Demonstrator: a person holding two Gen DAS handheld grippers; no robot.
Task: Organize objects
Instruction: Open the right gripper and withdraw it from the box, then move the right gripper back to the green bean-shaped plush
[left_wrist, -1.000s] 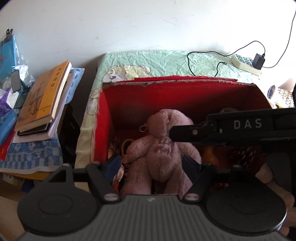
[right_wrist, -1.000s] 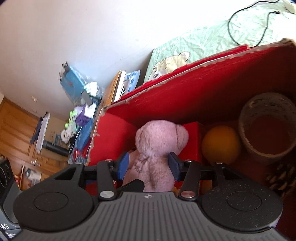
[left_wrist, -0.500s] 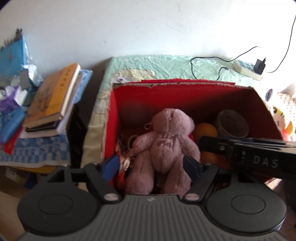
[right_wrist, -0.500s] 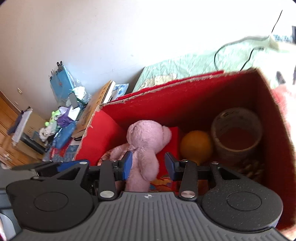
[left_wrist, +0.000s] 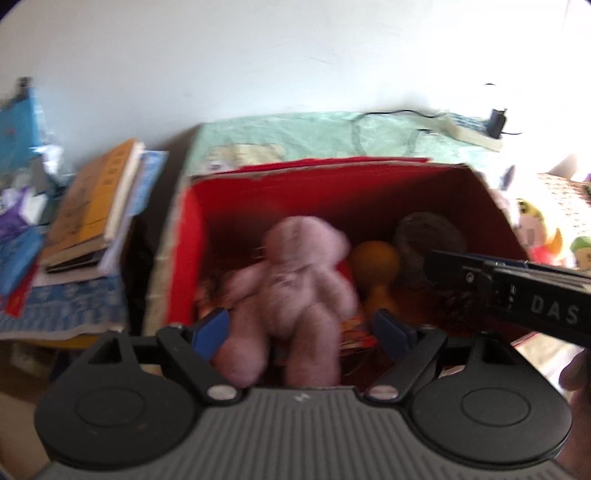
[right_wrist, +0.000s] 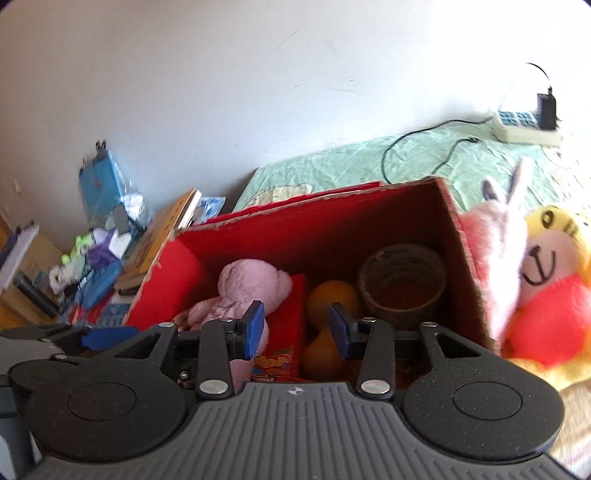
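Note:
A pink plush bear (left_wrist: 295, 291) lies inside the red-lined cardboard box (left_wrist: 184, 236), free of both grippers. It also shows in the right wrist view (right_wrist: 243, 291) inside the box (right_wrist: 458, 258). My left gripper (left_wrist: 303, 328) is open above the box's near edge, its blue pads wide of the bear's legs. My right gripper (right_wrist: 297, 328) is open and empty above the box's near edge. An orange gourd (right_wrist: 328, 314) and a woven cup (right_wrist: 402, 284) lie in the box. The right gripper's body (left_wrist: 517, 291) crosses the left wrist view.
A yellow plush tiger (right_wrist: 546, 288) and a pink rabbit plush (right_wrist: 495, 258) sit right of the box on the bed. A stack of books (left_wrist: 92, 206) and clutter are on a stand to the left. A power strip (right_wrist: 524, 125) with cable lies on the green sheet.
Both grippers have opened and pulled back and up from the box. The bear was held between the fingers a second ago and now lies loose in the box.

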